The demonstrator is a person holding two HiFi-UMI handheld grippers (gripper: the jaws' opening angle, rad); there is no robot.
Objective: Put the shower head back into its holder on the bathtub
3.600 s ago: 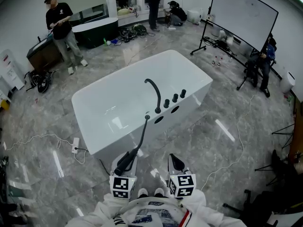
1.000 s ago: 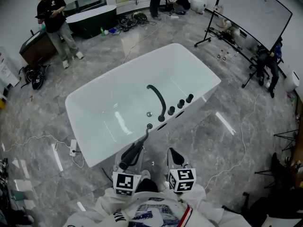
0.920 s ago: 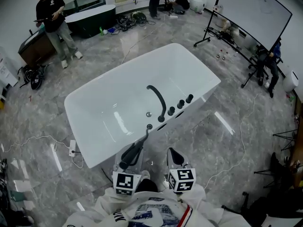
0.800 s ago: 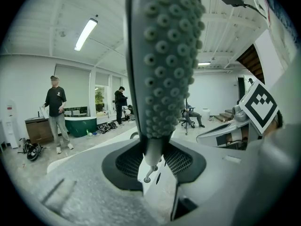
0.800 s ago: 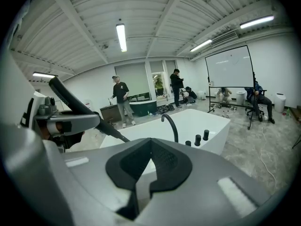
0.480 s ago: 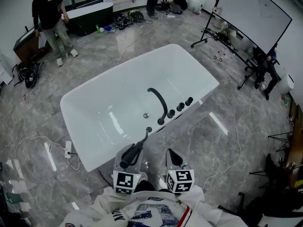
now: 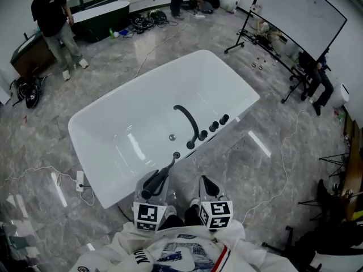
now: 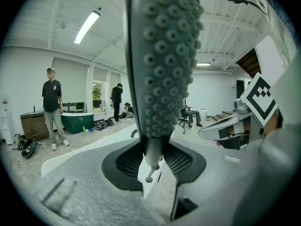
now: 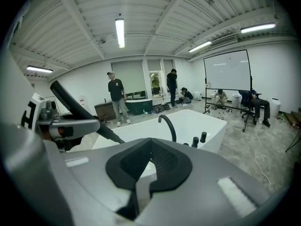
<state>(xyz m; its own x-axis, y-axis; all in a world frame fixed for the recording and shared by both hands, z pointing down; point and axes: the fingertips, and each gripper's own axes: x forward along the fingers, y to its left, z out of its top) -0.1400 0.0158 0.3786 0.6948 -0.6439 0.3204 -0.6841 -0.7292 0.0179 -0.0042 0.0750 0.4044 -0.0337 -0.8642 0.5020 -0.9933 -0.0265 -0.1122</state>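
My left gripper [image 7: 154, 185] is shut on the black shower head [image 7: 158, 179]. The head's thin end slants up to the round holder [image 7: 176, 155] on the near rim of the white bathtub [image 7: 227, 72]; I cannot tell whether it touches. In the left gripper view the nozzle face [image 8: 164, 60] rises straight up from between the jaws. A curved black faucet [image 7: 187, 123] and three black knobs [image 7: 214, 126] stand on the rim to the holder's right. My right gripper [image 7: 206, 186] hangs beside the left one, shut and holding nothing.
A person [image 7: 48, 21] stands at the far left by a dark cabinet. A whiteboard on a stand [image 7: 298, 10] and a seated person [image 7: 312, 75] are at the right. A cable and power strip [image 7: 80, 180] lie on the marble floor left of the tub.
The bathtub has drawn nearer and lower in the head view. Both grippers have come closer to its near rim, the shower head still in the left one.
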